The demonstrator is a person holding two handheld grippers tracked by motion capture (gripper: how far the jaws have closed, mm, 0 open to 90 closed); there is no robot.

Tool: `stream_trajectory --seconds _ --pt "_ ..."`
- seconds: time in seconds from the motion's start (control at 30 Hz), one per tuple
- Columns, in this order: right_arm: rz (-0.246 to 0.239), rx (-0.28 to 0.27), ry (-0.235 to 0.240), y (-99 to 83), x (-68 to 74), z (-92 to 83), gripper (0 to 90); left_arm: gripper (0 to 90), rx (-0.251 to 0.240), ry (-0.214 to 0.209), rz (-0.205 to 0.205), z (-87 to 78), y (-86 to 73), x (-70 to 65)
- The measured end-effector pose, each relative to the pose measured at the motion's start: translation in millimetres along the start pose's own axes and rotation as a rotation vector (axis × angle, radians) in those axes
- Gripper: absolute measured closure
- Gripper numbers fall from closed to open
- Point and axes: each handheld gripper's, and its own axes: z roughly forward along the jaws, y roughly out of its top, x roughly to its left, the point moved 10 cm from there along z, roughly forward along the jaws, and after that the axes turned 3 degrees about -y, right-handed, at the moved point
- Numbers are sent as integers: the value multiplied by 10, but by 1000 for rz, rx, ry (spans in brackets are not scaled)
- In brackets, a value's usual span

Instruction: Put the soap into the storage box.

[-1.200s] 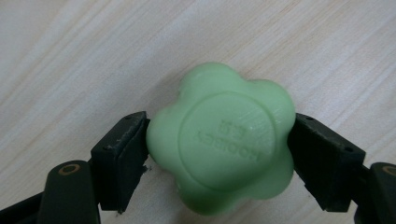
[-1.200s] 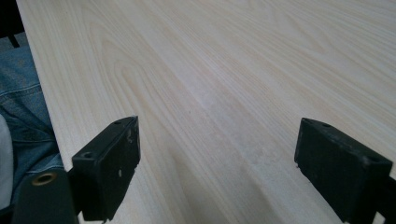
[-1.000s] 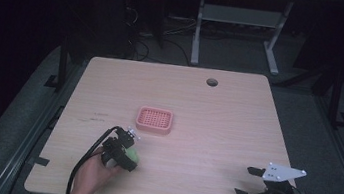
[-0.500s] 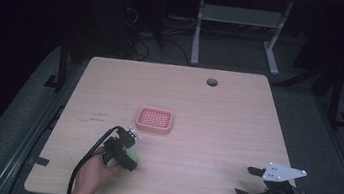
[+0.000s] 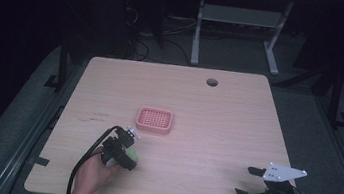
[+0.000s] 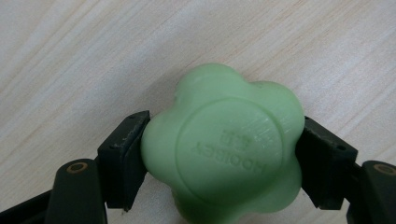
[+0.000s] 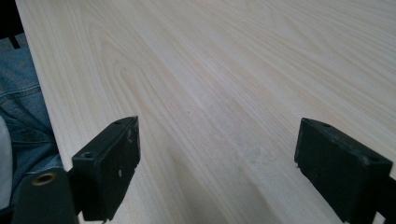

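Green soap [image 6: 224, 149] clamped between left tongs [image 6: 224, 161].

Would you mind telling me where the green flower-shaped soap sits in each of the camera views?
High view: the green soap is low and left of centre, in the left gripper, just below the pink tray.
Left gripper view: the soap sits centre-low, clamped between both black jaws.
Right gripper view: open jaws over bare wood.
Shared landmark: the wooden table.
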Motion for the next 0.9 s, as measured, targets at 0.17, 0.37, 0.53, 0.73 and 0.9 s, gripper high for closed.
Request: stream_trajectory --seconds 0.17,0.37,0.53,0.73,0.9 --pt "0 -1 0 0 -1 0 138 266 -12 0 -2 -29 5 -3" --pt "0 0 -1 0 -2 0 138 266 -27 -4 -3 -63 34 -6" --pt "1 0 0 -1 -1 -1 138 266 -41 -9 -9 -87 68 -2" --pt "1 -1 -1 0 -1 -2 138 266 -41 -12 -4 -99 105 6" --pt "1 -1 -1 0 -1 -3 138 267 -47 -17 -5 -118 145 14"
